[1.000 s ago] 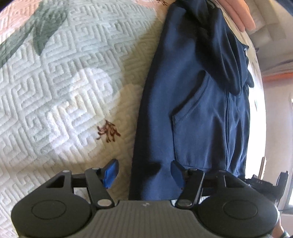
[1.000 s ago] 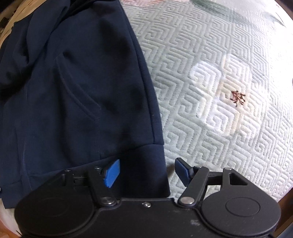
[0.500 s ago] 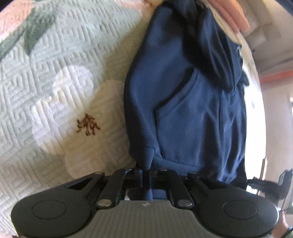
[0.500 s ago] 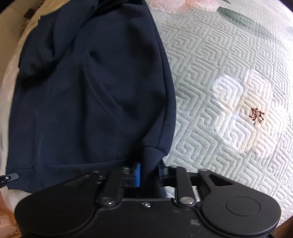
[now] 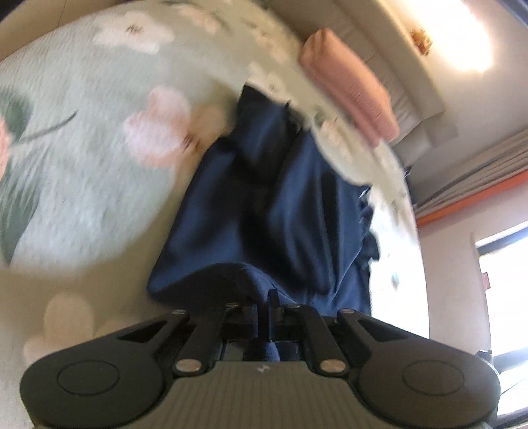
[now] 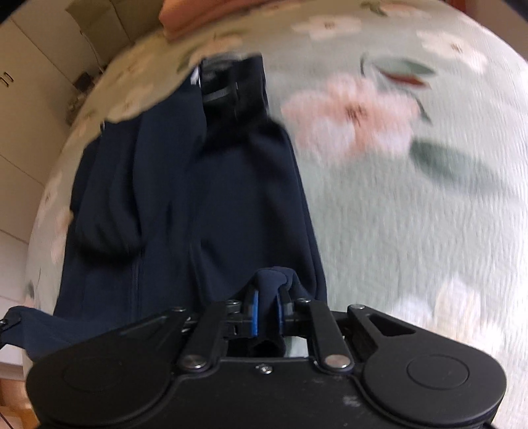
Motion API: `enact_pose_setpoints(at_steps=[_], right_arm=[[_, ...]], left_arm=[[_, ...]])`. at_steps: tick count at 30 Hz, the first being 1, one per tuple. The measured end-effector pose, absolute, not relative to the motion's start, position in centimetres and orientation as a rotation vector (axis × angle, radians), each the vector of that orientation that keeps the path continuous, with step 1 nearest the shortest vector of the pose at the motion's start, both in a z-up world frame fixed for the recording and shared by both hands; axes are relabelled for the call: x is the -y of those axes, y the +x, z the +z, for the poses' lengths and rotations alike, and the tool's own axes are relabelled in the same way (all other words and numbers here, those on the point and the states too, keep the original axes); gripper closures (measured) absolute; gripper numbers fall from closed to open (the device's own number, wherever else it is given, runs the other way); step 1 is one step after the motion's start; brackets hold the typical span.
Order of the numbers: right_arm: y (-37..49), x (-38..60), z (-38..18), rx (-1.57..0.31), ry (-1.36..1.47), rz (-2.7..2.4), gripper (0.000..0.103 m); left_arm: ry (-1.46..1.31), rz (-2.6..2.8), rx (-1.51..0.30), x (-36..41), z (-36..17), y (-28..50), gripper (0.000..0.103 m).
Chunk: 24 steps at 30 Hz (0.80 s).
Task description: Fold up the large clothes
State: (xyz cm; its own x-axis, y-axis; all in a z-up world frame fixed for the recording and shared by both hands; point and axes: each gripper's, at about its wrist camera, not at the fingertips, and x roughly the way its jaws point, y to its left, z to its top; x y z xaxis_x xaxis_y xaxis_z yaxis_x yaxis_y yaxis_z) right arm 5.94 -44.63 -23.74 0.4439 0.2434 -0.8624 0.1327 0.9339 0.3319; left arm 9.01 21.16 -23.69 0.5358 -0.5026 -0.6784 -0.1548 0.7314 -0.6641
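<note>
A navy blue zip hoodie [image 5: 264, 211] lies on a pale green flowered bedspread [image 5: 82, 165]. It also shows in the right wrist view [image 6: 184, 204]. My left gripper [image 5: 263, 308] is shut on the hoodie's bottom hem corner, with cloth bunched between the jaws. My right gripper [image 6: 268, 316] is shut on the other hem corner, a fold of navy cloth pinched between its blue pads [image 6: 254, 313]. Both hem corners are lifted off the bed. The views are motion-blurred.
A pink pillow [image 5: 349, 89] lies at the head of the bed, also in the right wrist view [image 6: 204, 13]. White cupboards [image 6: 29, 76] stand to the left. A window [image 5: 501, 280] and curtains are at the right.
Both grippers closed on the hem corners, then lifted them and moved toward the head of the bed. The views now tilt up, showing the pillow and room.
</note>
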Motion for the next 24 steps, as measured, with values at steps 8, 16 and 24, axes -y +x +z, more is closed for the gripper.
enact_pose_setpoints(at_steps=[8, 16, 24], right_arm=[[17.2, 44.7, -22.2, -0.933, 0.272, 0.028, 0.089], [23.4, 44.1, -24.3, -0.992, 0.173, 0.053, 0.025], [21.6, 39.1, -26.6, -1.051, -0.118, 0.245, 0.023]], left_arm=[[-0.695, -0.300, -0.869, -19.9, -22.3, 20.1, 0.096], [-0.518, -0.289, -0.930, -18.6, -24.4, 27.7, 0.078], [-0.496, -0.214, -0.916, -23.0, -24.2, 27.1, 0.054]])
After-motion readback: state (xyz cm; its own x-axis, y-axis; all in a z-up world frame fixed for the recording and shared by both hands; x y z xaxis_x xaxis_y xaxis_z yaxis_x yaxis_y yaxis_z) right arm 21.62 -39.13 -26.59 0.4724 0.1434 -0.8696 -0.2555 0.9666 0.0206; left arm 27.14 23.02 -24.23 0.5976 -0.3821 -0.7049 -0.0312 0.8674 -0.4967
